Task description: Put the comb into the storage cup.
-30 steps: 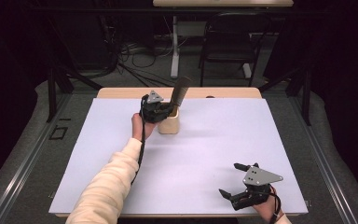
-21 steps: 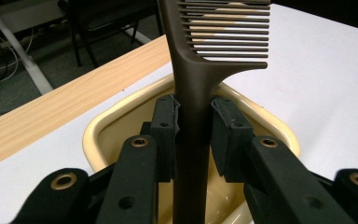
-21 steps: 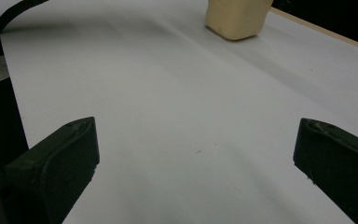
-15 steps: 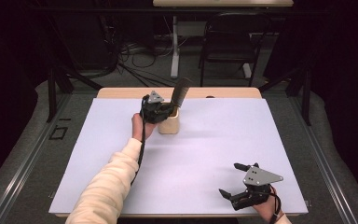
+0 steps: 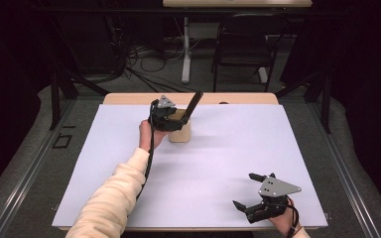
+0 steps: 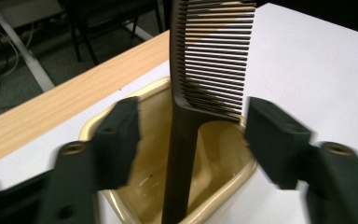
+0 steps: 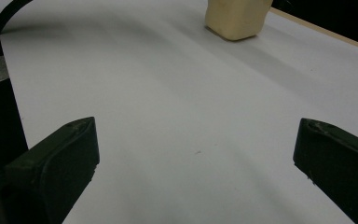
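so the comb (image 6: 186,107) is basically in. it's standing handle-down inside the cup (image 6: 121,205), a little beige plastic thing sitting on the white sheet (image 5: 218,163) near the far edge of the table (image 5: 129,98). teeth end sticks up out of the top and leans off toward the right in the high view.

the left gripper (image 6: 191,144) is right over the cup and its jaws have just been opening. in the left gripper view both black pads stand clear of the comb, one on each side with a visible gap, so the comb sits between them but nothing's pinching it anymore. looks to me like the release just went through and the comb is resting on the cup by itself.

the right gripper (image 5: 252,197) is parked way over at the near right corner of the sheet, well apart from everything. jaws spread wide, nothing in them, just bare sheet between them in the right gripper view, with the cup off in the distance.

so as far as i can judge: pick-up and drop-in are done, letting go is done or as good as done. what's left is pulling the left hand (image 5: 146,135) back up and away without clipping the comb, since that tall leaning top could get knocked and tip the cup, which looks pretty light. can't tell how deep the handle sits at the bottom, it runs out of frame.
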### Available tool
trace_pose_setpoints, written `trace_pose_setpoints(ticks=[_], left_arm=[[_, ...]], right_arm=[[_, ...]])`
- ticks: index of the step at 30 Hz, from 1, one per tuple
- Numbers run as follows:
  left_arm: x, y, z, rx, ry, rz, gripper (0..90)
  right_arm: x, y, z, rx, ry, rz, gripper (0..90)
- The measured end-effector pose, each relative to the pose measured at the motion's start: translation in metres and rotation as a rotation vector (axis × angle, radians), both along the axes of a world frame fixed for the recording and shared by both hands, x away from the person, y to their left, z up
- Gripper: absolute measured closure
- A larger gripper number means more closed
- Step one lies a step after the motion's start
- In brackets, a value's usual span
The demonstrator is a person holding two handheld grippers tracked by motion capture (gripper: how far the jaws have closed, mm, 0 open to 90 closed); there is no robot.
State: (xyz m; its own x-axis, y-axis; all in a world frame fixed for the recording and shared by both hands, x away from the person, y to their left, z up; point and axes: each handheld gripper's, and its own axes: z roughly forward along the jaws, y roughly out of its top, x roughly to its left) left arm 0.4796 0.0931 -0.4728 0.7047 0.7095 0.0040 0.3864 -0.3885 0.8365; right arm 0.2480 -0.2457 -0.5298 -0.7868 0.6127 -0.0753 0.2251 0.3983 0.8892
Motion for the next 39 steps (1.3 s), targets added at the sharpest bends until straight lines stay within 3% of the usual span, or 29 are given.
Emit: trace_pose_setpoints(ticks=[5,16,26,39], left_arm=[[-0.003,0.003,0.008,0.006,0.031,0.008,16.4],[-0.016,0.009,0.019,0.031,0.078,-0.028,1.4],[-0.032,0.023,0.021,0.054,0.089,-0.024,0.2],[-0.052,0.04,0.013,0.077,0.099,-0.014,0.3]], right_arm=[[0.001,0.0,0.0,0.0,0.001,0.0,0.0],[0.0,0.0,0.0,-0.001,0.003,0.002,0.0],[0.0,0.0,0.0,-0.001,0.006,0.003,0.0],[0.0,0.0,0.0,0.001,0.007,-0.001,0.0]])
